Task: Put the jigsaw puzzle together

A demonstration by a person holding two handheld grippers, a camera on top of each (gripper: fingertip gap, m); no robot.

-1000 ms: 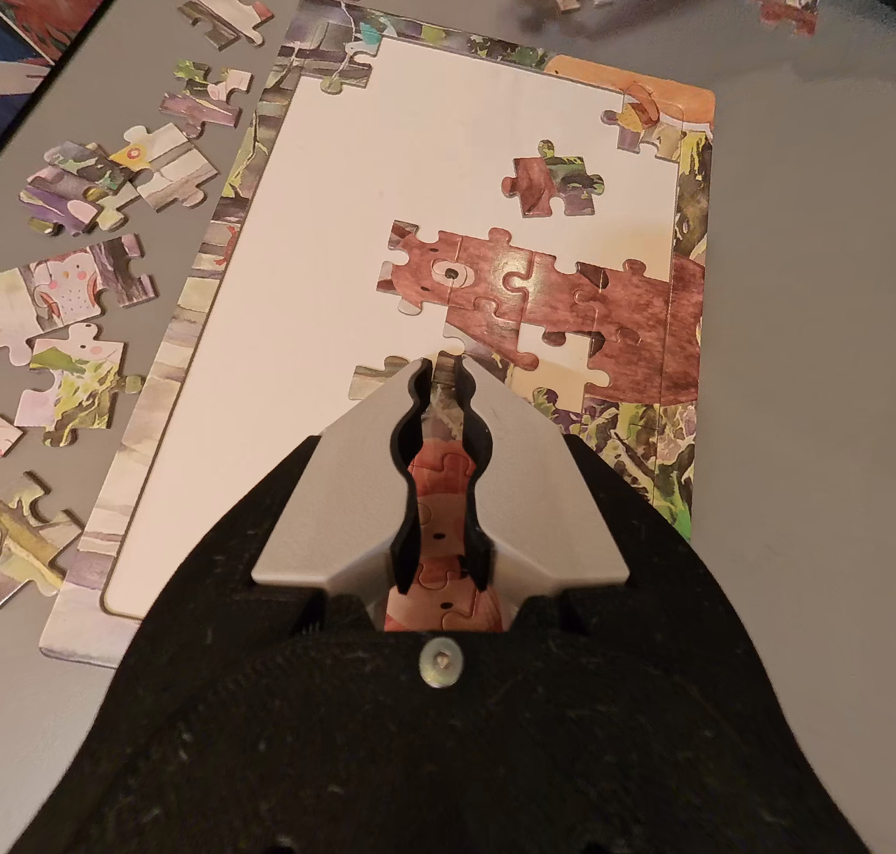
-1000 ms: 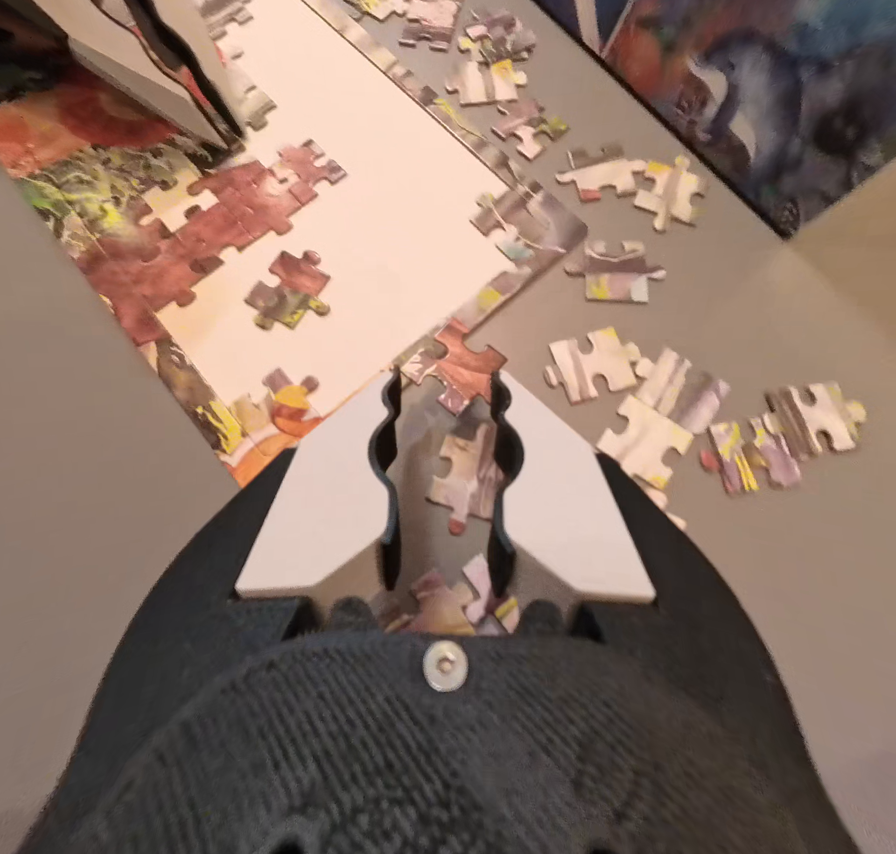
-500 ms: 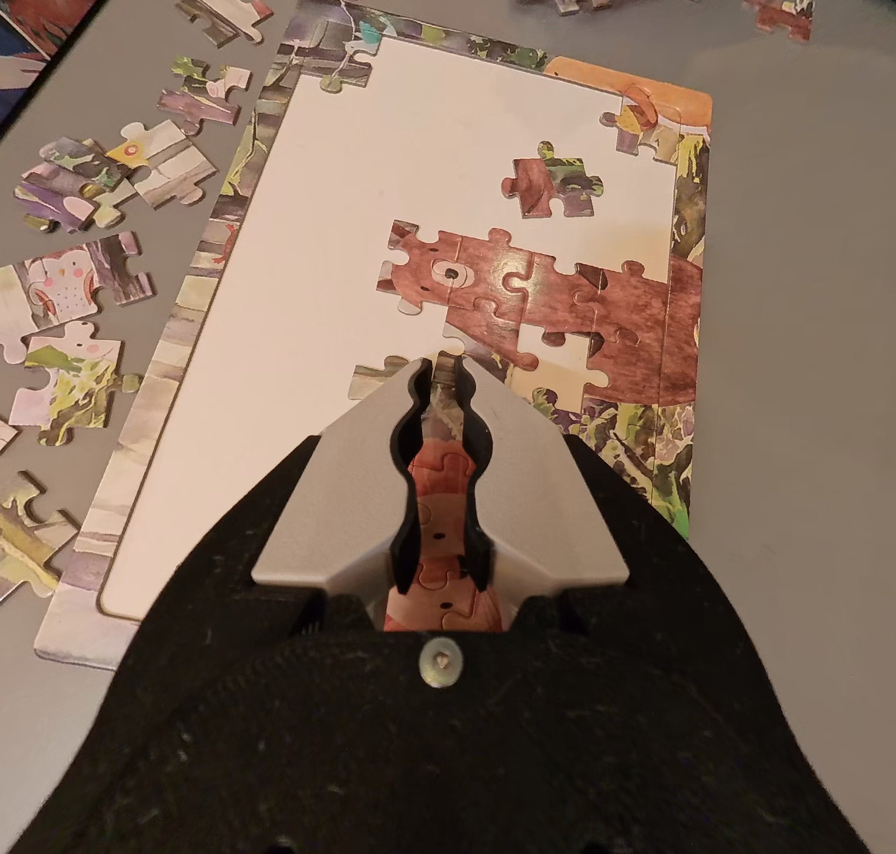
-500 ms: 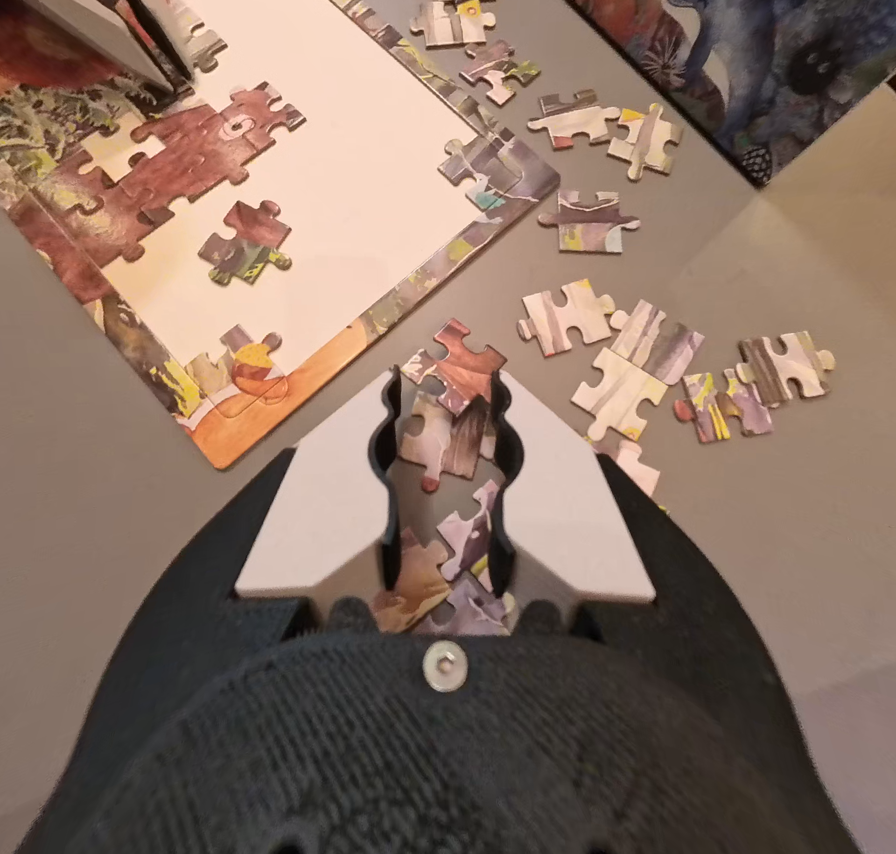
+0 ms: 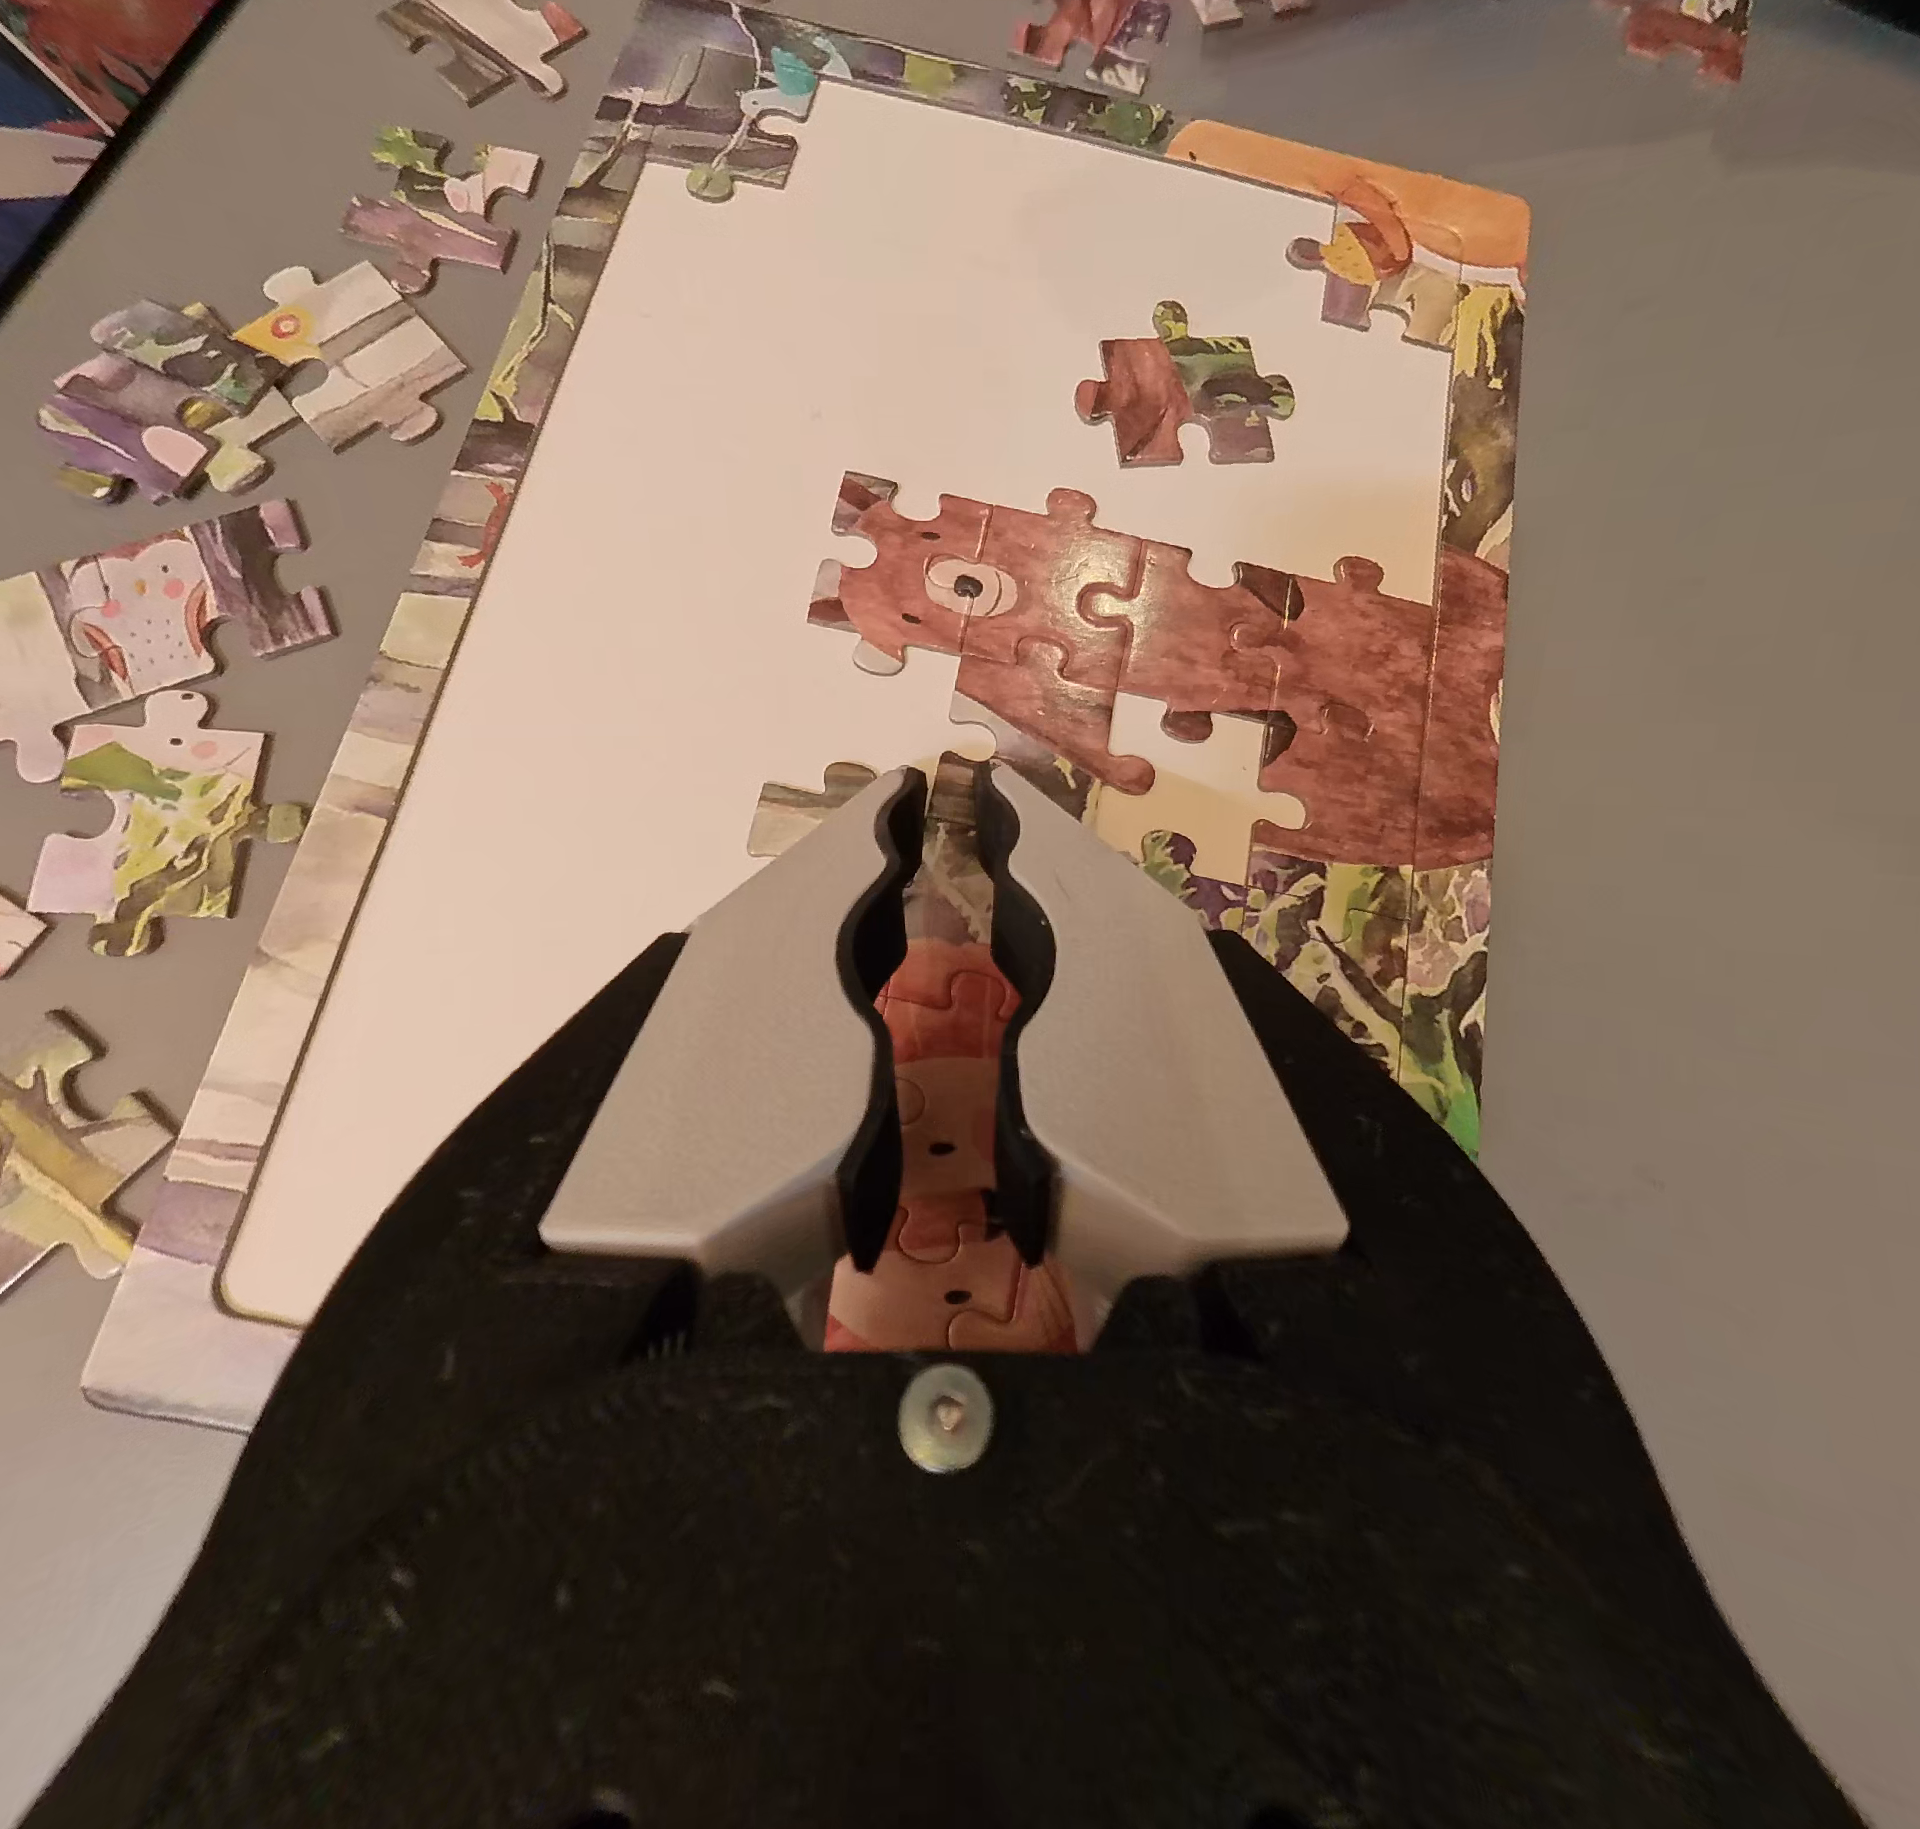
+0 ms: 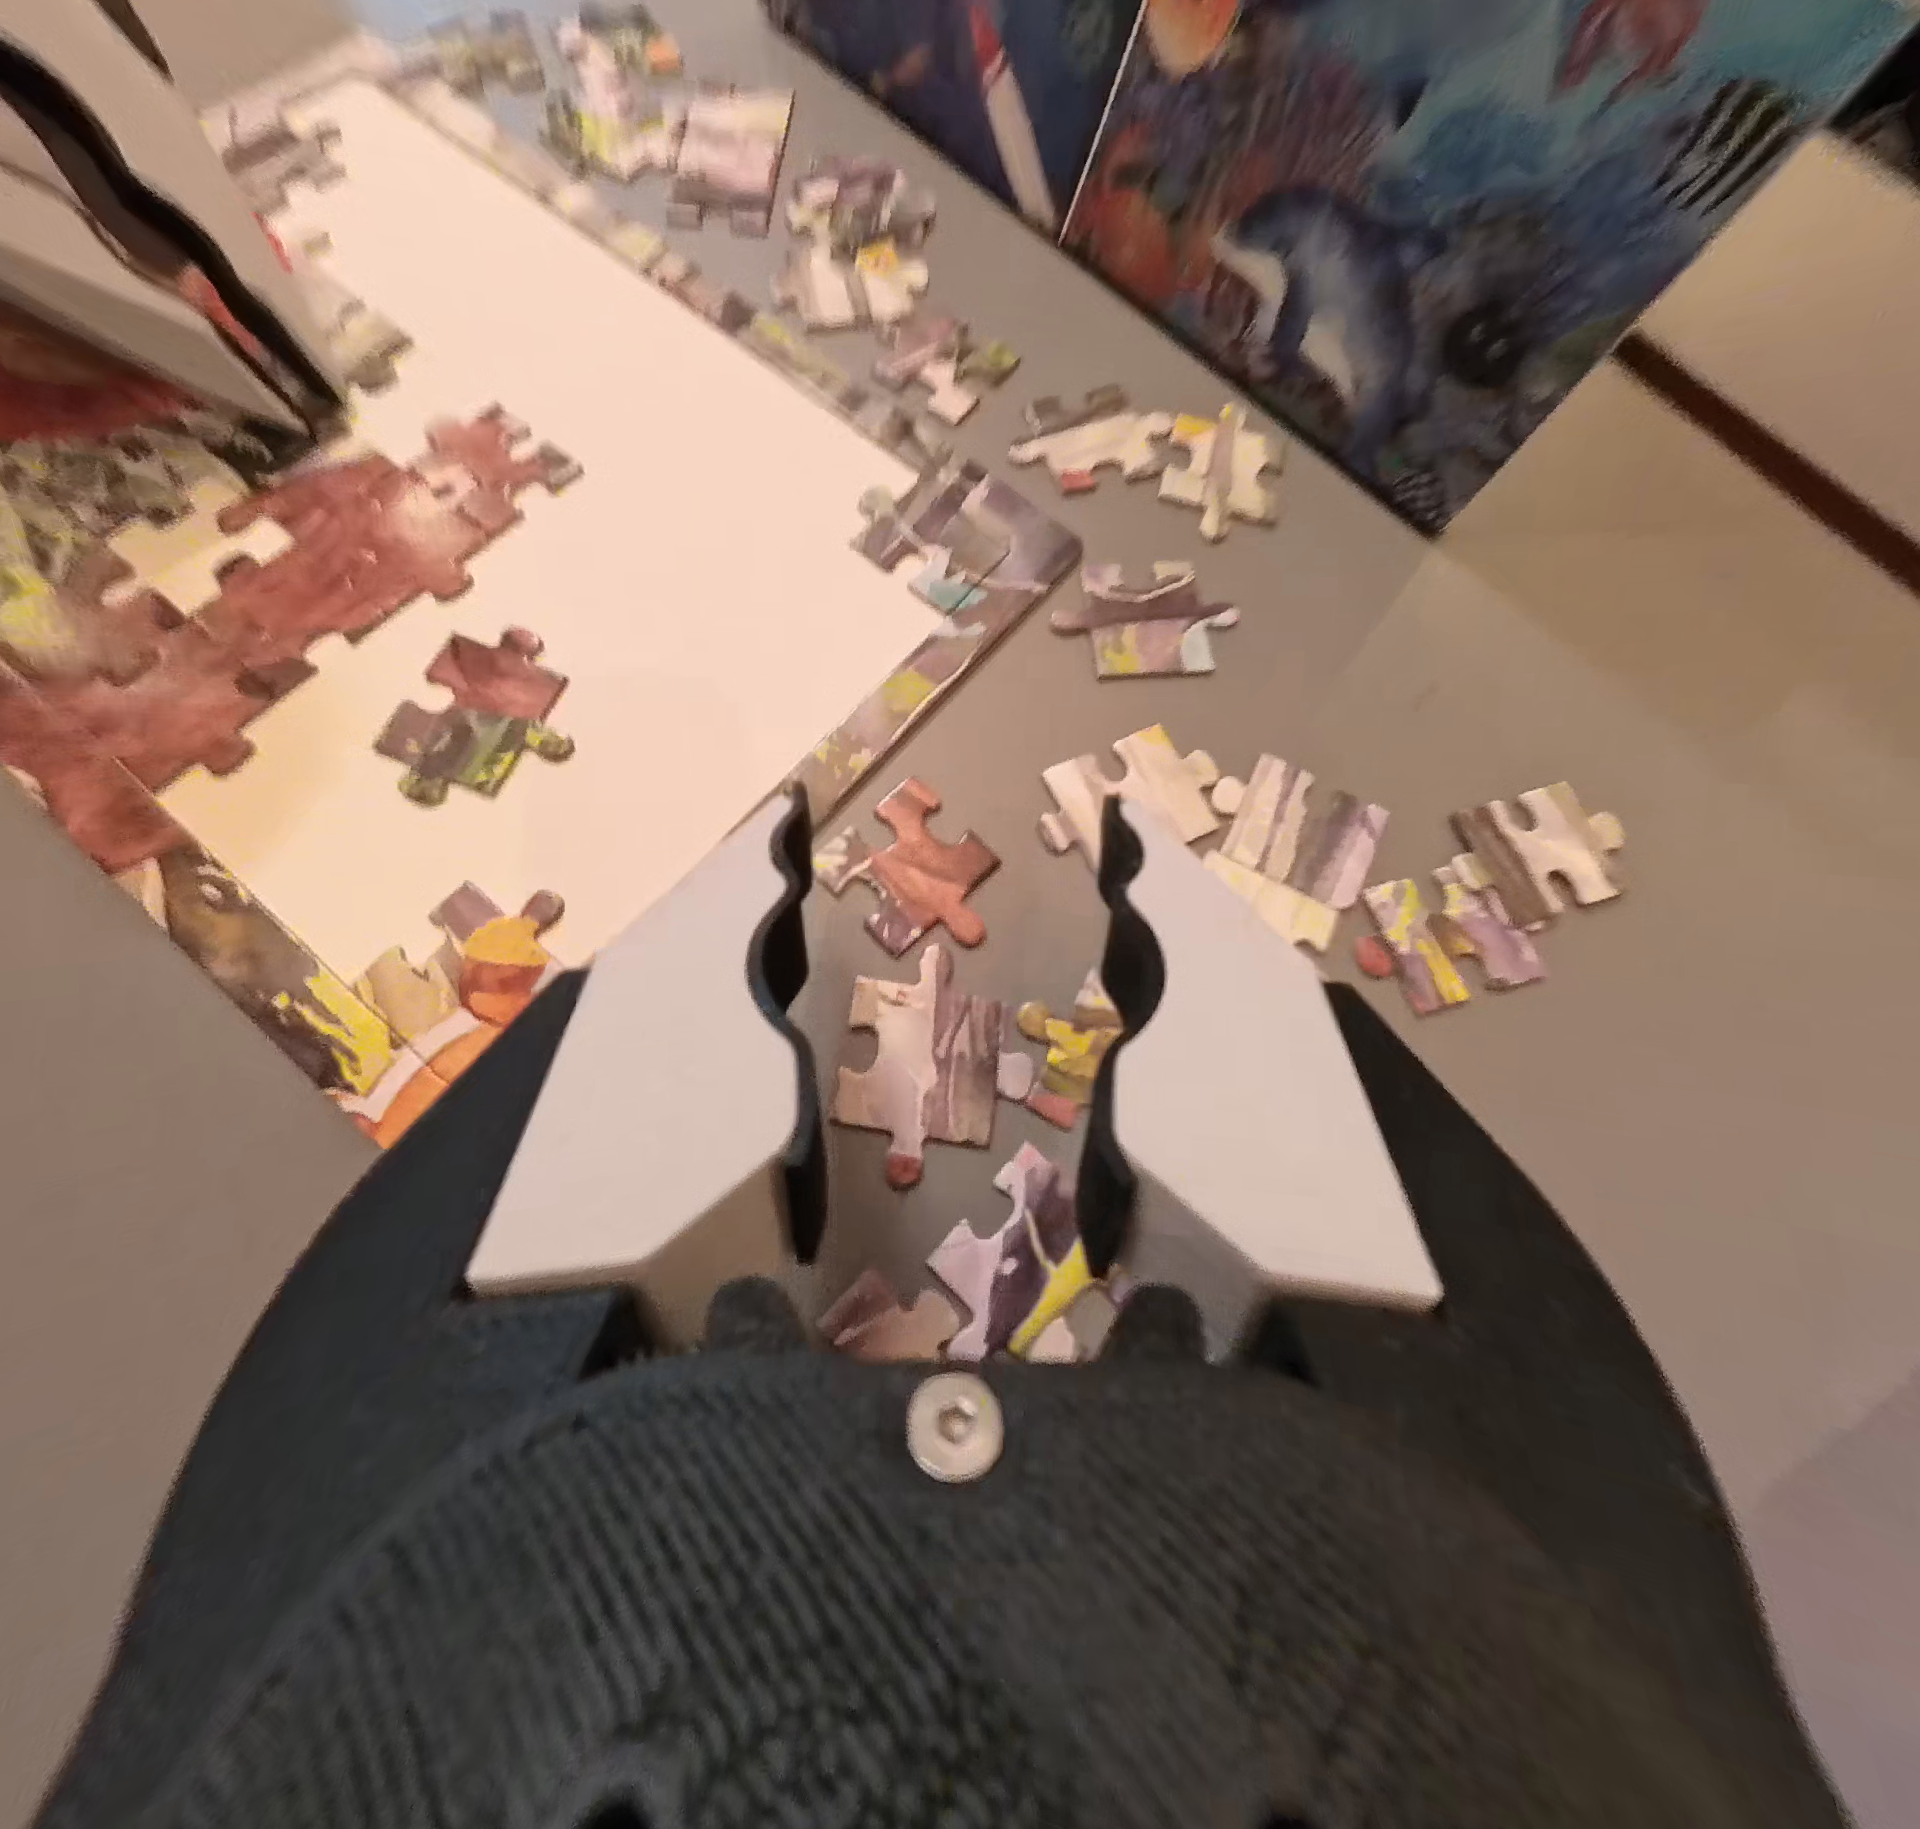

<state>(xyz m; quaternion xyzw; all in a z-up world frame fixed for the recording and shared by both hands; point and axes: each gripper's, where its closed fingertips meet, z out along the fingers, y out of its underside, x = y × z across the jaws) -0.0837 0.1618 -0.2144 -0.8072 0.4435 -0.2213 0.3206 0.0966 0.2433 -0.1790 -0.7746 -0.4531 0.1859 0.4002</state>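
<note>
Left gripper (image 5: 948, 777) fingers nearly closed, tips pressed on the placed pieces of the white cardboard puzzle tray (image 5: 665, 574) with its brown bear section (image 5: 1195, 657). Right gripper (image 6: 951, 823) spread wide, empty, over a loose brown puzzle piece (image 6: 925, 870) on the grey table (image 6: 1558, 1104), just beside the tray's corner.

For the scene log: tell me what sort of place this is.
Probably an indoor tabletop set up for puzzle play: a grey table strewn with loose puzzle pieces, a part-filled puzzle tray, and a picture-covered box at the table's edge.
</note>
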